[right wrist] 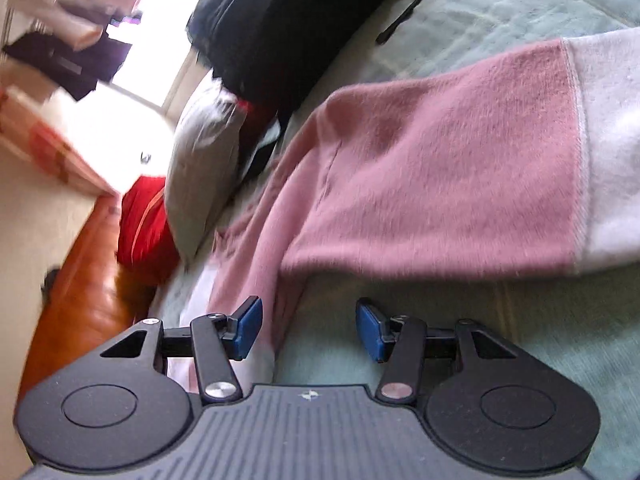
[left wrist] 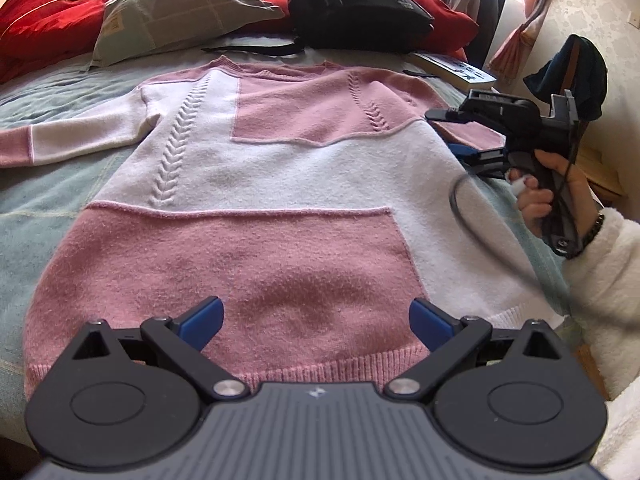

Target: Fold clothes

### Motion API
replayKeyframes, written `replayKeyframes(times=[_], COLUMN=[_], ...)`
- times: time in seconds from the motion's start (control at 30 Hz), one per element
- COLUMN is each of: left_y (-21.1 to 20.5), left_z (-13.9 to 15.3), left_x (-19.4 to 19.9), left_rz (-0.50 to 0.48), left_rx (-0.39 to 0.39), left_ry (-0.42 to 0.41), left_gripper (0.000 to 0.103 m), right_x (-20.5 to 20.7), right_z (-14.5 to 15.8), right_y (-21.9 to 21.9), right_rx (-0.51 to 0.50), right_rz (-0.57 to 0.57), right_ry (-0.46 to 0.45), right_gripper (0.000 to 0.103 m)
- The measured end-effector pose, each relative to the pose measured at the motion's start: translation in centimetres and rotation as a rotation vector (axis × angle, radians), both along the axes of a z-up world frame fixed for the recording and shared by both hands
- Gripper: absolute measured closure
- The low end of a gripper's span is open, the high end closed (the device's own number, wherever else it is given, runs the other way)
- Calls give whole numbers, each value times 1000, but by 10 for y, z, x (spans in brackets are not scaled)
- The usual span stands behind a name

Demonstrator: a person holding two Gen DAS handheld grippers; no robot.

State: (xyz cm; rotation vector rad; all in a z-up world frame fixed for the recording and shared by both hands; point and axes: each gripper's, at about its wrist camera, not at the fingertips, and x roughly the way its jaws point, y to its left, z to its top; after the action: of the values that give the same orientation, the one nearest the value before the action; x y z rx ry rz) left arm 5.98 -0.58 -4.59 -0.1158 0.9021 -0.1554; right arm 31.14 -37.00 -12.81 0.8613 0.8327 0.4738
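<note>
lying flat on the bed (left wrist: 60,184), the pink-and-white sweater (left wrist: 280,184) spreads under the left gripper (left wrist: 316,320), jaws wide; right gripper (right wrist: 308,330) half-spread, empty, beside its sleeve (right wrist: 440,184).

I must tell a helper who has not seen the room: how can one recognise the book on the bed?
Start at the bed, where the pink and white sweater lies spread flat. Beyond the sweater's shoulder nearest the curtain, beside the black backpack, lies the book. It is the only flat, hard-edged thing there; everything around it is soft cloth.

A grey pillow (left wrist: 176,8), red cushions (left wrist: 44,16) and a black backpack (left wrist: 356,0) lie at the bed's (left wrist: 60,184) far end.
</note>
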Motion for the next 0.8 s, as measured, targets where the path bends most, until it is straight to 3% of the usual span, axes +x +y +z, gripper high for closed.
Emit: replayKeyframes(times=[0.23, 0.5, 0.8], left_y=[1, -2, 1], left_z=[-5, -4, -1], left_x=[5, 8, 3], left_rz=[16, 16, 32], left_rx=[-2, 3, 13], left_ry=[22, 27, 22], left_gripper=[4, 4, 4], right_x=[33, 53, 55], right_z=[-10, -6, 21], right_y=[11, 23, -7], right_rx=[71, 31, 1], right_rz=[-78, -88, -184], right_ry=[10, -41, -123], right_gripper=[46, 46, 46])
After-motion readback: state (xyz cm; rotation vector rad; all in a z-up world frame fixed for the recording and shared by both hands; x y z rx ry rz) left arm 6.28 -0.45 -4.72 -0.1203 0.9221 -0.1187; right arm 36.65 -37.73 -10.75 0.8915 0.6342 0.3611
